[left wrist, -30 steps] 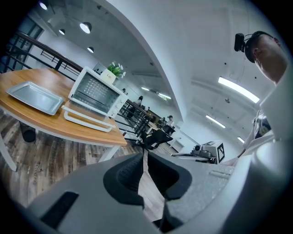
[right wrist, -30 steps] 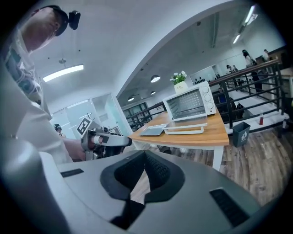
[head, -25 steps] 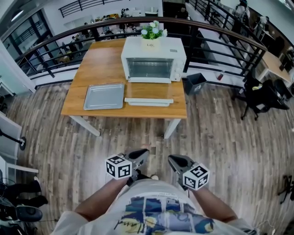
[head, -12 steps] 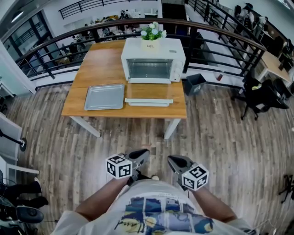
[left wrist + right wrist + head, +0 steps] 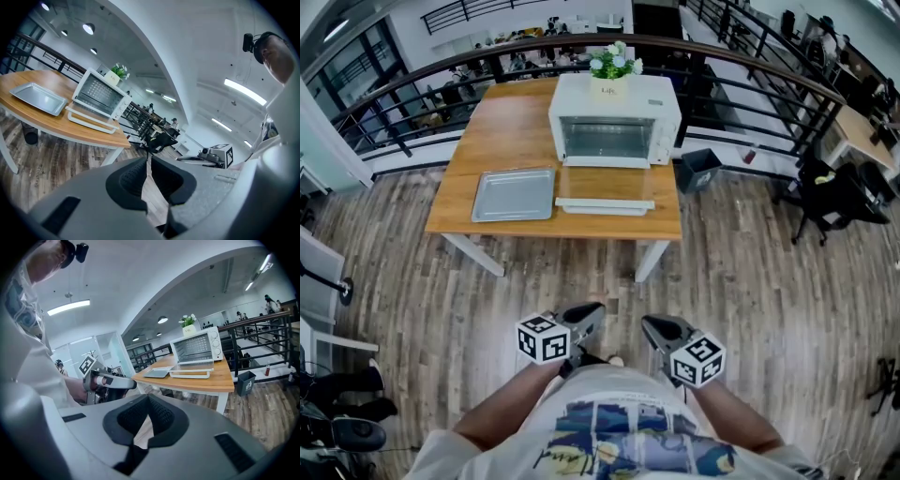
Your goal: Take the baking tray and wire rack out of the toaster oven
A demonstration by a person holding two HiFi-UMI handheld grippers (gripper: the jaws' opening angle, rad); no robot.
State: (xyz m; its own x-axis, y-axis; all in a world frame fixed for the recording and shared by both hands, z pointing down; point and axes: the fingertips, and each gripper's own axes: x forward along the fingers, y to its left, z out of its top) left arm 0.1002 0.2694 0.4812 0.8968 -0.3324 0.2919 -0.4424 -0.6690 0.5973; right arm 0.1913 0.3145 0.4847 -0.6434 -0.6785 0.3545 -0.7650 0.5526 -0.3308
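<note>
Baking tray (image 5: 514, 195) flat near counter's (image 5: 511, 131) front-left corner, just beside toaster oven (image 5: 615, 117), door down | my left gripper (image 5: 598, 309) and right gripper (image 5: 647, 323) well apart from counter | jaws pressed together, empty

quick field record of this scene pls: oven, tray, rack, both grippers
toaster oven: on the wooden table, door folded down open
baking tray: out, flat on the table, left of the oven in the head view
wire rack: cannot tell whether it is inside
potted plant: on top of the oven
left gripper: jaws together, empty, near the person's body
right gripper: jaws together, empty, near the person's body
</note>
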